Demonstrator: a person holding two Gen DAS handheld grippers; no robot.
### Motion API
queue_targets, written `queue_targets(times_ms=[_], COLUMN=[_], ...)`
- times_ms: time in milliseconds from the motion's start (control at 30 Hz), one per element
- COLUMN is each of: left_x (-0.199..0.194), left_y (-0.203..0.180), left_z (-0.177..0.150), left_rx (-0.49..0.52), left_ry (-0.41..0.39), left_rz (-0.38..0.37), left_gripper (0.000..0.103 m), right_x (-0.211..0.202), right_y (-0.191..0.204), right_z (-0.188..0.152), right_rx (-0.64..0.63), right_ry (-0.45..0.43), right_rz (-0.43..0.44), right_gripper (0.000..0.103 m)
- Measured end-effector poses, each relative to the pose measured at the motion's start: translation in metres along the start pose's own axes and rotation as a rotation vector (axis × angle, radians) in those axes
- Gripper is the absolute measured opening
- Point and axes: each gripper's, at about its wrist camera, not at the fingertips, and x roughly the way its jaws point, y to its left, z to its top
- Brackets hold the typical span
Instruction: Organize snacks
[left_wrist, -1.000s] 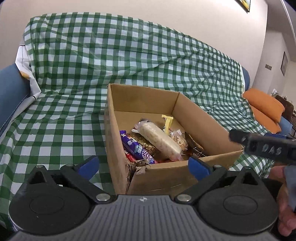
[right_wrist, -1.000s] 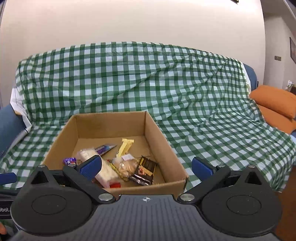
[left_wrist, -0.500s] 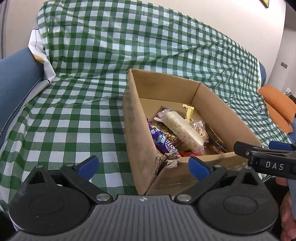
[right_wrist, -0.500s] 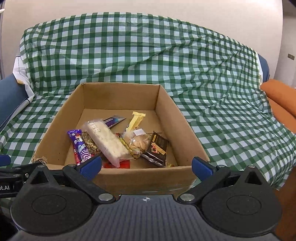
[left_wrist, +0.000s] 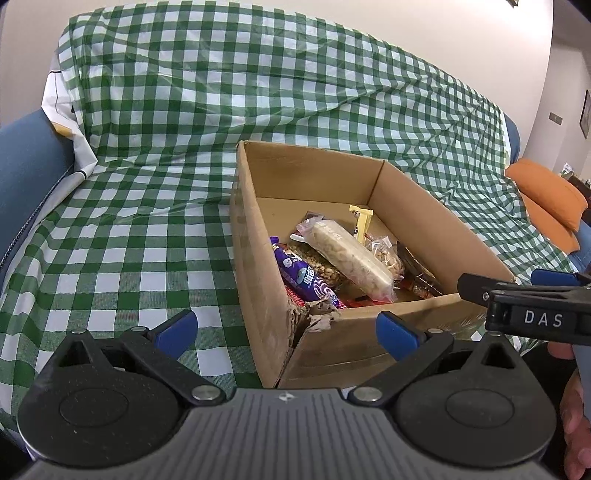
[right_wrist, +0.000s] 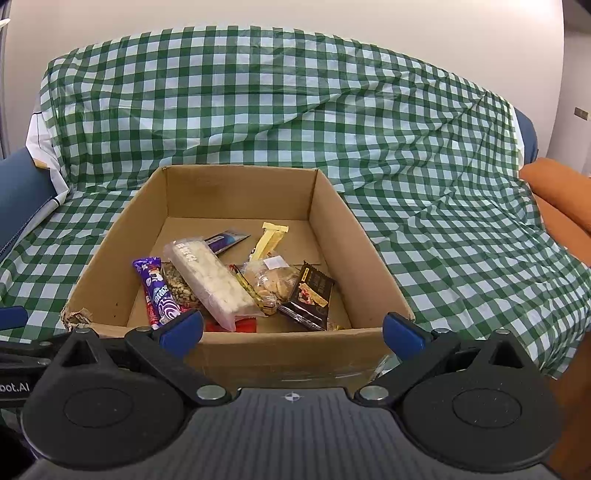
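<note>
An open cardboard box (right_wrist: 332, 225) (left_wrist: 255, 236) sits on a sofa under a green checked cloth (right_wrist: 443, 184). Inside lie several snacks: a purple wrapped bar (right_wrist: 157, 291) (left_wrist: 306, 278), a long white rice-cake pack (right_wrist: 212, 278) (left_wrist: 351, 254), a yellow bar (right_wrist: 271, 236) (left_wrist: 362, 218), a clear bag of biscuits (right_wrist: 275, 280), a dark chocolate pack (right_wrist: 312, 295) and a nut bar (right_wrist: 177, 288). My left gripper (left_wrist: 286, 325) is open and empty before the box's torn near-left corner. My right gripper (right_wrist: 293, 326) is open and empty at the box's near wall; it also shows in the left wrist view (left_wrist: 517, 299).
Orange cushions (left_wrist: 550, 199) (right_wrist: 561, 192) lie at the sofa's right end. A blue armrest (left_wrist: 26, 177) rises on the left. The checked cloth (left_wrist: 129, 240) lies flat to the left of the box. A white wall stands behind the sofa.
Both grippers have moved in toward the box and look more down into it. The left view has shifted so that the box sits further right. Nothing was grasped.
</note>
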Motion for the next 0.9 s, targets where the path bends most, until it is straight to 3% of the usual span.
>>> queue_targets(times_ms=[900], left_x=[-0.0008], left_y=[-0.0012], left_z=[-0.0011], left_rx=[0.014], left_ry=[-0.010], left_rz=[0.000], left_gripper=[0.103], right_x=[-0.0031], right_y=[0.0017], right_z=[-0.0009], right_rx=[-0.003], right_ry=[-0.013], right_rz=[0.005], right_gripper=[0.102])
